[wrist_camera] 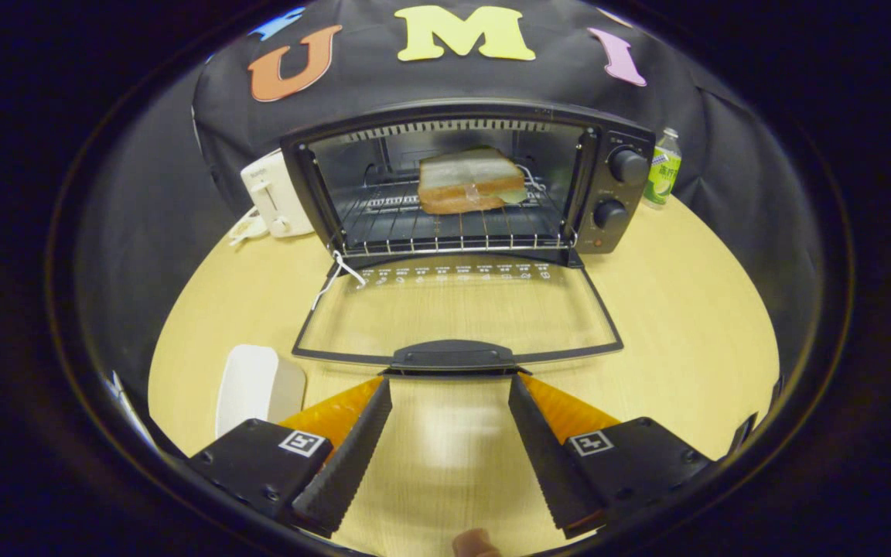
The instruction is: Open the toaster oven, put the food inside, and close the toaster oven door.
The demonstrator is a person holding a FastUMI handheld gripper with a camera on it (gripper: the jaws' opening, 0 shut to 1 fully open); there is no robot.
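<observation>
A black toaster oven (616, 193) stands at the back of the round wooden table (685, 325). Its glass door (457, 309) lies folded down flat towards me, with the handle (453, 357) at the near edge. A sandwich (470, 182) rests on the wire rack (445, 228) inside the oven, towards the back right. My gripper (451, 381) is open, with nothing between its fingers. The fingertips sit just below the door handle, one under each end of it, close to touching.
A white toaster (275, 193) stands left of the oven. A white plate (256, 387) lies on the table left of my fingers. A small green-labelled bottle (663, 176) stands right of the oven. A white cord or tag (337, 275) hangs at the oven's front left corner.
</observation>
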